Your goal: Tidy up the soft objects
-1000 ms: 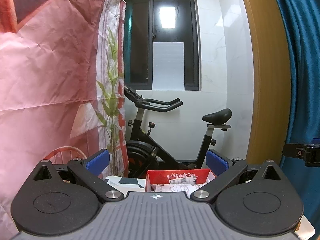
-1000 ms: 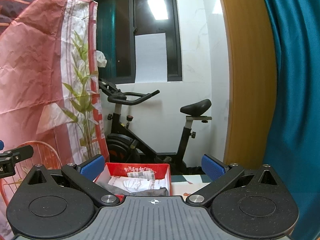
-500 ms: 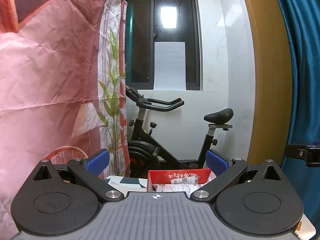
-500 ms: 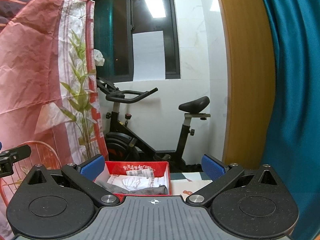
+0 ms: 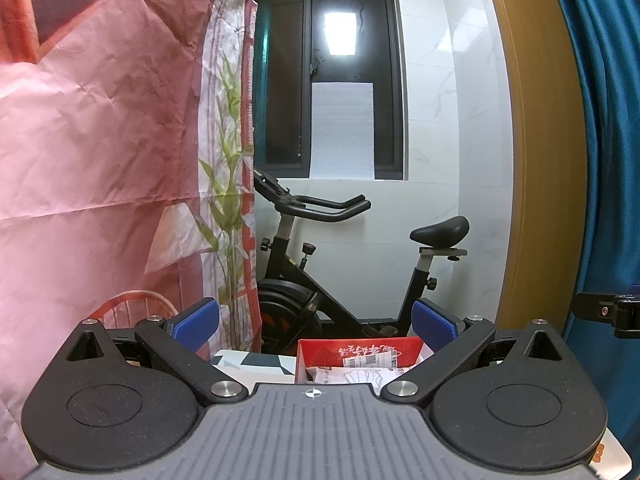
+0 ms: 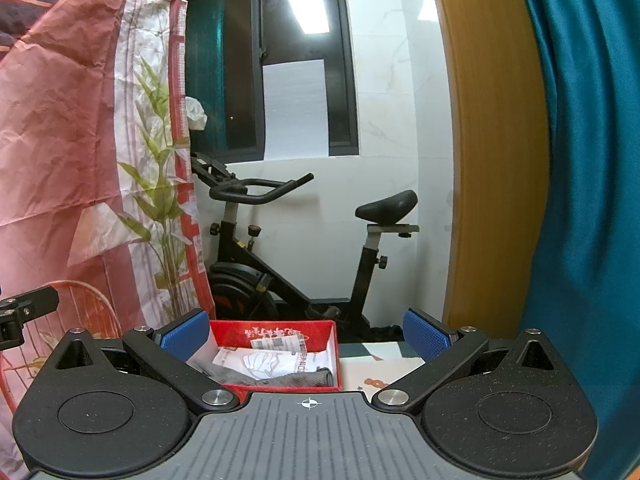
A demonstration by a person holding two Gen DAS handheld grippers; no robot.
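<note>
A red box (image 6: 276, 334) stands on a patterned table just ahead of both grippers. Inside it lie a white plastic-wrapped packet (image 6: 272, 360) and a grey folded cloth (image 6: 296, 380). My right gripper (image 6: 306, 332) is open, its blue pads (image 6: 182, 334) spread wide above the box's near side. In the left wrist view the same red box (image 5: 360, 350) with the packet (image 5: 360, 374) sits low, right of centre. My left gripper (image 5: 314, 326) is open with nothing between its fingers. Each view catches a piece of the other gripper at its edge.
A black exercise bike (image 5: 320, 272) stands against the white wall under a dark window. A pink printed curtain (image 5: 100, 140) hangs at the left, with a red wire basket (image 6: 80, 312) below it. A teal curtain (image 6: 580, 160) and a wooden door frame (image 6: 492, 140) are at the right.
Both views have tilted down slightly, showing more of the red box's contents in the right wrist view. Both grippers stay open as before.
</note>
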